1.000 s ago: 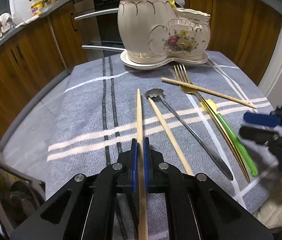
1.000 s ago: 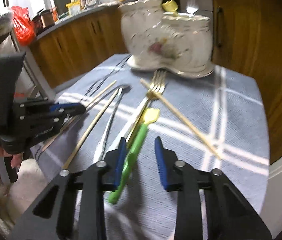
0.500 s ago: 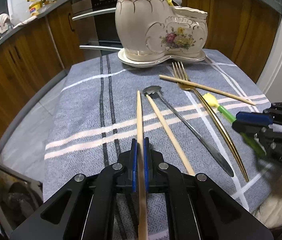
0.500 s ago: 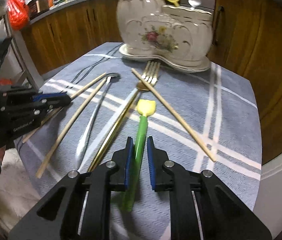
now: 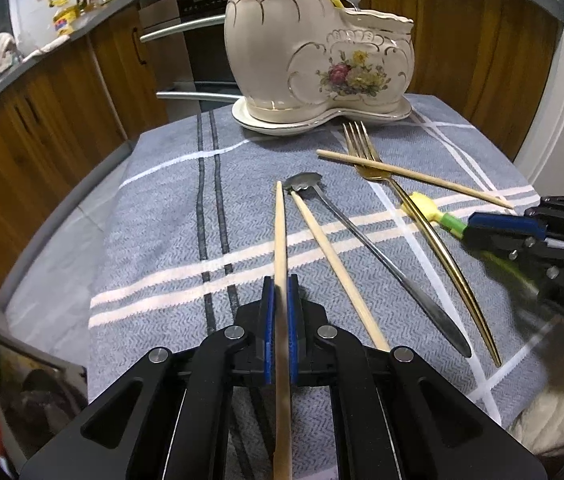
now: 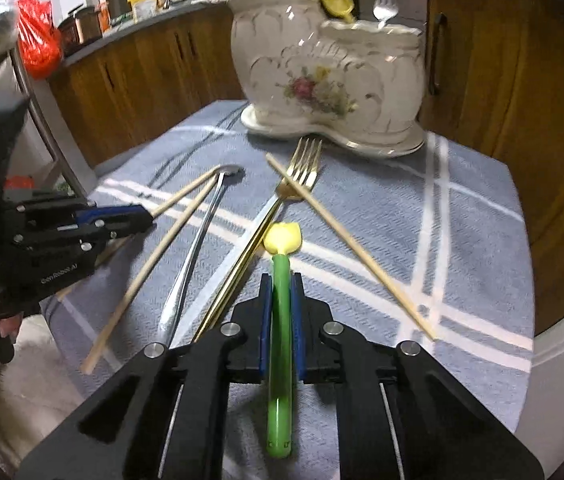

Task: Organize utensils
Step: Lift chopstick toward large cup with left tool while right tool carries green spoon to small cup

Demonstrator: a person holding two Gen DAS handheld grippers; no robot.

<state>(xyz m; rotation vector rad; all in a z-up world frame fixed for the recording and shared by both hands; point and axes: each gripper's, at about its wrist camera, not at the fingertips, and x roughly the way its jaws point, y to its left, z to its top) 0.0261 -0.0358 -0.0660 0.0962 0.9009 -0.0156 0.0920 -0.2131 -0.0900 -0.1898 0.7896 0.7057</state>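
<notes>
The desk [image 5: 153, 208] has a grey striped cloth on it, and at the far end stands the big white holder [image 5: 318, 44] shaped like a boot, with a fork and sticks already poking out of the top. The left gripper [image 5: 280, 312] has its jaws shut tight on a wooden chopstick [image 5: 279, 240], which points straight ahead toward the holder. The right gripper [image 6: 280, 316] has its jaws closed on the green handle of a little utensil with a yellow tip [image 6: 282, 280]. On the cloth lie a gold fork [image 5: 414, 216], a silver spoon [image 5: 362, 240] and two more chopsticks [image 5: 338, 264]. I think the job now is to lift both things and drop them in the holder. To do it well, each hand should lift straight up first so it does not drag the others, tip its piece upright, and let go only when the end is well inside.
</notes>
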